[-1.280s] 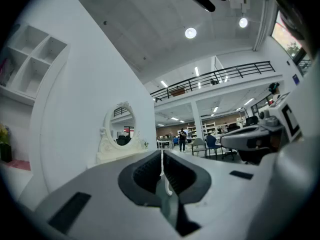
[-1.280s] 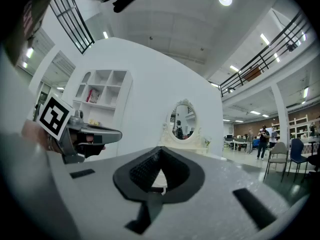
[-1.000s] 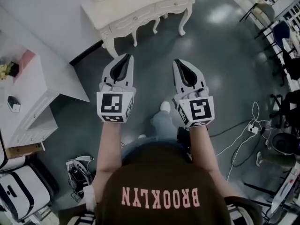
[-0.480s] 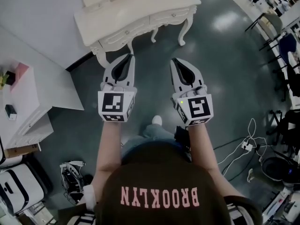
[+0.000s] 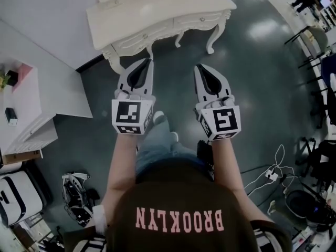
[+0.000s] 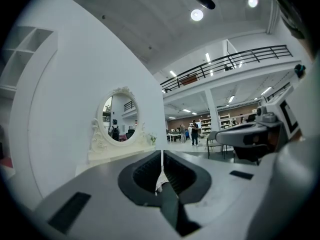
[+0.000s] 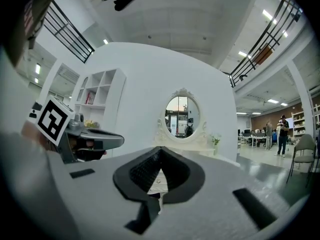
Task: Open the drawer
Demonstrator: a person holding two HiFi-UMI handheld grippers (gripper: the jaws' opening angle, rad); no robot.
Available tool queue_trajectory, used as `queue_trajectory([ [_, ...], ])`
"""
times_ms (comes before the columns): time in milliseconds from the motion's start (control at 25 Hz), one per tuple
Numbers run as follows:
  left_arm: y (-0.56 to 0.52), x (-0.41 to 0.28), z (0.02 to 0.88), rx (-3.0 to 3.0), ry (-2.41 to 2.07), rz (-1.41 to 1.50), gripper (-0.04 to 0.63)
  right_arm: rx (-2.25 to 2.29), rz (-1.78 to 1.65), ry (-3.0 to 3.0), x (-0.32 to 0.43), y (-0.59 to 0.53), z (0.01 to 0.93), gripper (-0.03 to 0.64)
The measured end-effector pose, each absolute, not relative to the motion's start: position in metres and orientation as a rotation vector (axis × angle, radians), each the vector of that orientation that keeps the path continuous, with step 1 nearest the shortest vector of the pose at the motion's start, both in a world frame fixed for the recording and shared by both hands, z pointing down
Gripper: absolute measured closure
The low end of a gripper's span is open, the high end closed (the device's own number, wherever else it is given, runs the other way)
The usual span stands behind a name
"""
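Forward, left hand-held gripper (image 5: 147,63), right hand-held gripper (image 5: 199,67), level, parallel, closed.

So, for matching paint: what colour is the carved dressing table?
The carved dressing table is cream white, clearest in the head view.

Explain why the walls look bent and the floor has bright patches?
Left gripper view: the wide-angle lens bows the balcony railing; right gripper view: the white wall bulges like a dome, corners dark; head view: overhead light glares off the glossy floor.
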State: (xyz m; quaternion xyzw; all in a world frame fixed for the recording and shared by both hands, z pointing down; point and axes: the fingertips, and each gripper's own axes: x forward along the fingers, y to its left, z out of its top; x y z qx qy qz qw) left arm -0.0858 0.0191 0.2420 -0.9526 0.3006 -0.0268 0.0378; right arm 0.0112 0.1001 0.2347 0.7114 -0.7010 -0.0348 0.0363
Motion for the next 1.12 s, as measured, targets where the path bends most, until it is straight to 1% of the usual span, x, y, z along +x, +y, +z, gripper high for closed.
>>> queue_trajectory([
  [320,-0.045,-0.057,0.267,-2.932,1.029,-0.165,0.581,2.145,-0.069,-2.182,0.045,0.043,0.250,0.620],
  [680,-0.143,-0.015,0.315,-2.996,1.138,-0.286,0.581,2.128,0.061,-2.186,0.111,-0.055,0.280,0.620],
  [880,-0.195,-0.007,0.335,-3.026,1.237,-0.325,0.581,2.081,0.134,-2.184,0.134,-0.111,0.299,0.620],
  [1120,-0.239,0.002,0.364,-3.043,1.295,-0.435,0.581,2.007,0.208,-2.182,0.150,-0.166,0.323,0.620],
])
